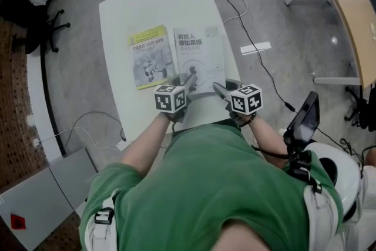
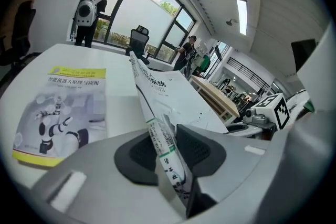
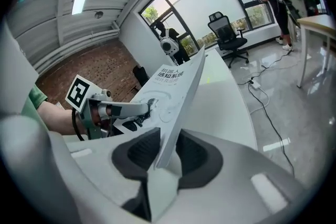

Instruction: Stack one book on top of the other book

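We hold the white book [image 1: 198,57] by its near edge; the left gripper [image 2: 167,150] has its jaws clamped on the spine-side corner, and the right gripper [image 3: 167,150] has its jaws clamped on the other corner. The book sits edge-on between each pair of pads, its near edge up off the table [image 1: 147,0]; the yellow book [image 1: 150,57] lies flat just beside it, on its left.

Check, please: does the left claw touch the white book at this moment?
Touching. The left gripper view shows it: the white book's near edge stands between the two sides of the left claw, and both press on it.
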Motion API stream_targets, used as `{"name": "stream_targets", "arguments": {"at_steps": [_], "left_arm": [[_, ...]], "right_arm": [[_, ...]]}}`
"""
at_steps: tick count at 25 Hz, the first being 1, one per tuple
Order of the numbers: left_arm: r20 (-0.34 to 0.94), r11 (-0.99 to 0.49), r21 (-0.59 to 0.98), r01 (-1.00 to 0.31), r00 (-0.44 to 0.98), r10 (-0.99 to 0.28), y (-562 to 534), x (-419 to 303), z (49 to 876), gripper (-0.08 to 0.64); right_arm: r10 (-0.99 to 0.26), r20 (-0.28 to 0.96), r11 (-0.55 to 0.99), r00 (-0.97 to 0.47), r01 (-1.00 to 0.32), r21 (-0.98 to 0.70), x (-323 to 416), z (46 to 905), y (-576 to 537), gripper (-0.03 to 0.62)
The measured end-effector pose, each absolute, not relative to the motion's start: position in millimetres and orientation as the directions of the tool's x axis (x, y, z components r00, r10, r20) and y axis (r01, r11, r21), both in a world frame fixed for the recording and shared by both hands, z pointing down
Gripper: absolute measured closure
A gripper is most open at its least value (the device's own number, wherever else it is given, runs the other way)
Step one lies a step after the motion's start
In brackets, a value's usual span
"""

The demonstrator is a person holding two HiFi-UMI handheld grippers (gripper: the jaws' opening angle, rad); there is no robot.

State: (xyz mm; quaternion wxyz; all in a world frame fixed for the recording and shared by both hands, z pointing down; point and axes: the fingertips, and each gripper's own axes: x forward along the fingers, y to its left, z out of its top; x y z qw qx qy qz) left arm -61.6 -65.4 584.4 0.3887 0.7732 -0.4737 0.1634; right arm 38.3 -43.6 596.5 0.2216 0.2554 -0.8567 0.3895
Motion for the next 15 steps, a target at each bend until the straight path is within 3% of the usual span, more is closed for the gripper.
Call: {"name": "stream_targets", "arguments": {"at_steps": [15], "left_arm": [[0.619, -0.023, 0.342, -0.939, 0.244, -0.747, -31.0, -136.6, 554.5, 0.456]], "right_arm": [[-0.123, 0.515, 0.745, -0.848, -0.422, -0.517, -36.1, 573.7, -35.2, 0.494]]}}
